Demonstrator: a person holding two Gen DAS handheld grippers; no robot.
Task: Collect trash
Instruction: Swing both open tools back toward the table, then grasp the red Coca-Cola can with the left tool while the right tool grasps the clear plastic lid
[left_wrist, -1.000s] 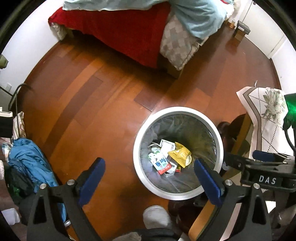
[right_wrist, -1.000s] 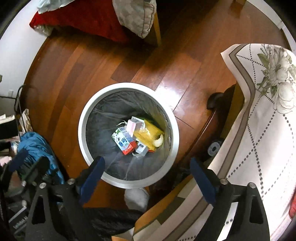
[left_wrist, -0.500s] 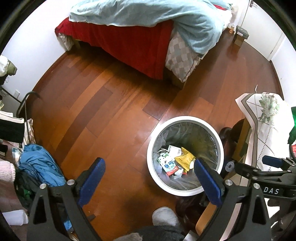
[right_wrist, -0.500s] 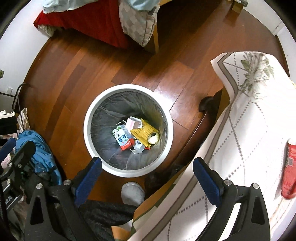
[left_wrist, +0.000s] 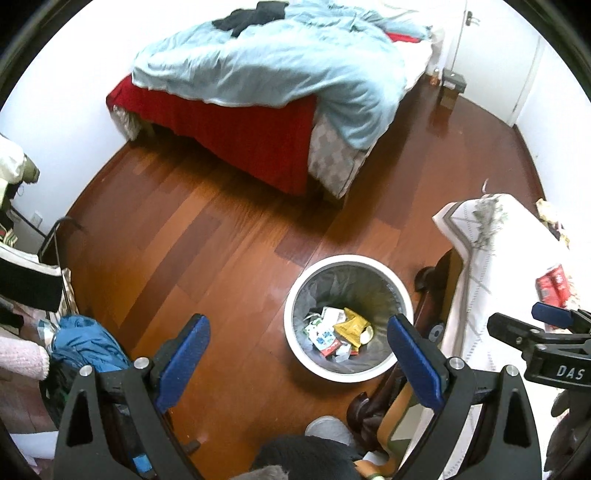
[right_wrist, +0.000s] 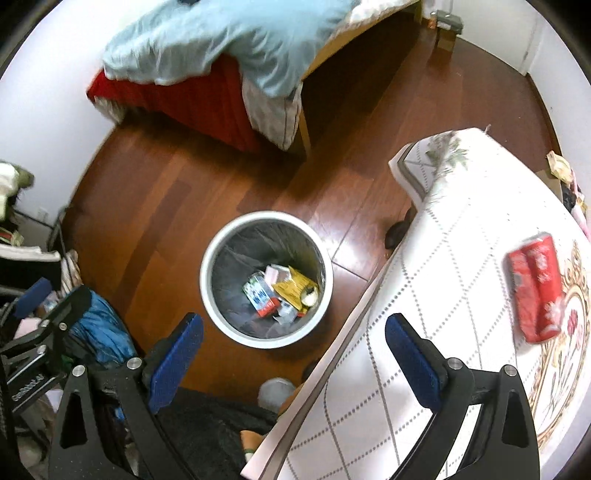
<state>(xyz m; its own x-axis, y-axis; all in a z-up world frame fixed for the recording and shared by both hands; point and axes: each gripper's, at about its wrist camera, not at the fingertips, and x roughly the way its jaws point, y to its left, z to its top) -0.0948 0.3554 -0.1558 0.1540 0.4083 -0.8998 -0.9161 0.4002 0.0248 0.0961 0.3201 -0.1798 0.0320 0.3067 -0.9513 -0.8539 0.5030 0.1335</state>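
A white round bin (left_wrist: 402, 291) with a grey liner stands on the wood floor, also in the right wrist view (right_wrist: 221, 314). It holds several cartons and a yellow wrapper (left_wrist: 351, 326). A red soda can (right_wrist: 537, 286) lies on the table's white patterned cloth (right_wrist: 424, 295), and shows in the left wrist view (left_wrist: 552, 286). My left gripper (left_wrist: 301, 352) is open and empty, high above the floor left of the bin. My right gripper (right_wrist: 293, 350) is open and empty, over the table's edge beside the bin.
A bed (left_wrist: 277, 74) with a light blue duvet and red sheet stands at the back. Blue clothing (left_wrist: 86, 345) and a rack are piled at the left. Crumpled wrappers (right_wrist: 561, 168) lie at the table's far right edge. A small box (left_wrist: 452, 86) stands by the wall.
Both grippers have risen and pulled back from the bin, so it looks smaller. The right view has swung over the table and the red can has come into view.
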